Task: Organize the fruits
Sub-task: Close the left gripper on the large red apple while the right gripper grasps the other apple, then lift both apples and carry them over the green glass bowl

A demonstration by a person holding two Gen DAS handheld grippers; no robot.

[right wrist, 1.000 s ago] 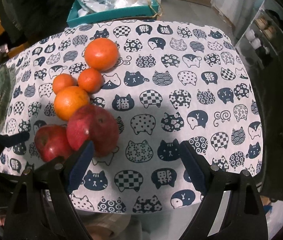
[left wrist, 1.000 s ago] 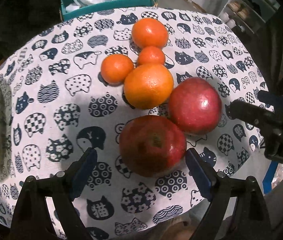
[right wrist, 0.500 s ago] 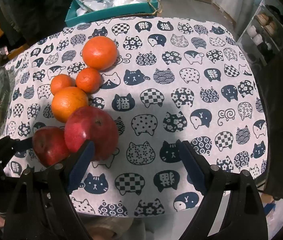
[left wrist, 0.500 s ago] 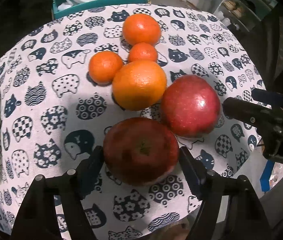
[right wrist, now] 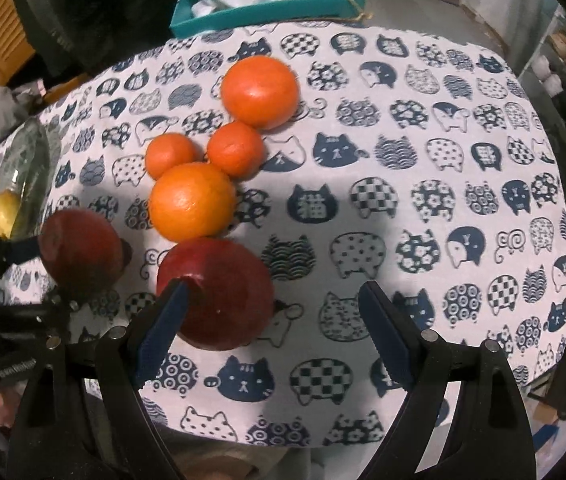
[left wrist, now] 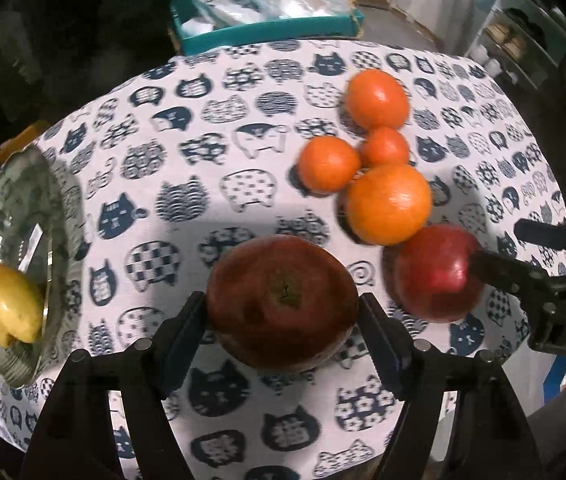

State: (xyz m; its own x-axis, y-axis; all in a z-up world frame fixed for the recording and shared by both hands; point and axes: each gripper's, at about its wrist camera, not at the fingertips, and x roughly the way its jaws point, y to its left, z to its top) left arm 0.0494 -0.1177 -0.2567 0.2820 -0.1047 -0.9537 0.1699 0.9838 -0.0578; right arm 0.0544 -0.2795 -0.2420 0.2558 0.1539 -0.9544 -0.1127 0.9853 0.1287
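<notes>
- Clamping on the dark red apple (left wrist: 282, 307), my left hand-held gripper (left wrist: 282, 322) is pressing both blue pads against its sides, stem end facing up; the apple looks to be riding just above the cat-print worktop (left wrist: 187, 184), though I cannot tell for certain that it is clear of the cloth.
- Hovering with its jaws apart and nothing between them, my right hand-held gripper (right wrist: 273, 322) is sitting close behind the second red apple (right wrist: 217, 294), its left pad just at that apple's skin.
- I am judging the step in hand as carrying the gripped apple over to the glass bowl (left wrist: 11, 216) at the left edge, where a yellow fruit (left wrist: 7, 310) is already lying.
- To do it well, I should be keeping the squeeze steady and the apple level, lifting over the rim rather than nudging it, and lowering beside the yellow fruit, not onto it.
- Farther back, the big orange (left wrist: 389, 204) is touching the second apple, with three smaller oranges (left wrist: 329, 165) clustered behind it, so I should be swinging away from them.
- Beyond the worktop, a teal tray (left wrist: 267, 32) of plastic bags is sitting.
</notes>
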